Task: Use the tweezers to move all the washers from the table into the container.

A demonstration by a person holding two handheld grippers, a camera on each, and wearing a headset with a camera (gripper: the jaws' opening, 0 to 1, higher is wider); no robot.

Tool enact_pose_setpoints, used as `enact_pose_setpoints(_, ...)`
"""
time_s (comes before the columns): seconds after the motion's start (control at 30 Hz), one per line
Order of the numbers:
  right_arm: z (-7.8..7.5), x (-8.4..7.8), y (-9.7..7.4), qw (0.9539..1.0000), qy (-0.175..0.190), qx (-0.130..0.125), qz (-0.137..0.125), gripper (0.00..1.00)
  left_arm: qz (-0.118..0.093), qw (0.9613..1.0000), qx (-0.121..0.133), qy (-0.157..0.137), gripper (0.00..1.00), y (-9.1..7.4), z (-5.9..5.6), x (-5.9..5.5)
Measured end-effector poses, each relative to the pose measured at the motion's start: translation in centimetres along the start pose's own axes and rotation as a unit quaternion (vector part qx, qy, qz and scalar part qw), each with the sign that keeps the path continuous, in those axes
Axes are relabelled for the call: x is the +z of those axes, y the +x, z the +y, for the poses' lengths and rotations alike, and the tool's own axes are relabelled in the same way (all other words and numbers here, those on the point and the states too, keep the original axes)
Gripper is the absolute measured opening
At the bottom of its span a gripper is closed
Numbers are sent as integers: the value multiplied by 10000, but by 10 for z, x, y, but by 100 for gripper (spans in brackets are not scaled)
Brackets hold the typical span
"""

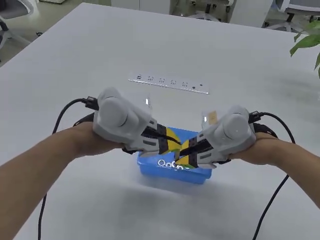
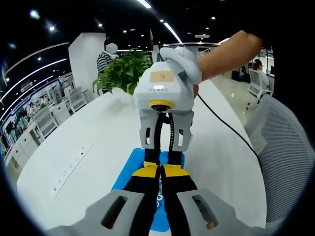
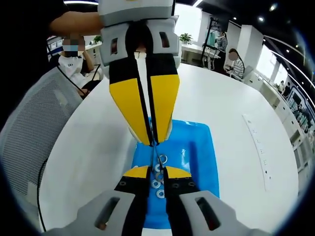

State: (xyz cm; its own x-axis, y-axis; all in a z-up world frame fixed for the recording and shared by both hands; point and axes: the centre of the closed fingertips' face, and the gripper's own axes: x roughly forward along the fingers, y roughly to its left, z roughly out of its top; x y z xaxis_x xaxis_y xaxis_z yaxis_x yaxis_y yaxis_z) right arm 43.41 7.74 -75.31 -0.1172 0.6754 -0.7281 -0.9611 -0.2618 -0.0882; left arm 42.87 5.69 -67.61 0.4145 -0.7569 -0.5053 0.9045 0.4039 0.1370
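Observation:
The blue container sits on the white table, with several silver washers inside. My left gripper and right gripper meet tip to tip just above it. Seen from the right gripper view, the left gripper comes down from the top and the right gripper rises from below, both shut. Thin metal tweezers run between the two jaw pairs, over the washers in the container. In the left gripper view my left gripper faces the right gripper.
A white power strip lies on the table beyond the container. Green plant leaves hang at the far right edge. Grey mesh chairs stand beside the table, and a person stands behind the plant.

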Motion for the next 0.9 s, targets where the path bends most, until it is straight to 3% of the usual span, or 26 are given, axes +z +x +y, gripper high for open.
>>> enact_pose_setpoints(0.17, 0, 3, -5, 10000, 31, -59, -60, 13, -30, 10000, -12, 2, 5, -1, 5, 3)
enact_pose_setpoints(0.5, 4, 9, -17, 9997, 20, -199, -143, 16, -63, 9999, -91, 127, 5, -5, 3, 16)
enact_pose_setpoints(0.9, 12, 19, -31, 9987, 5, -384, -339, 14, -145, 9992, -278, 236, 5, -9, -10, 31)
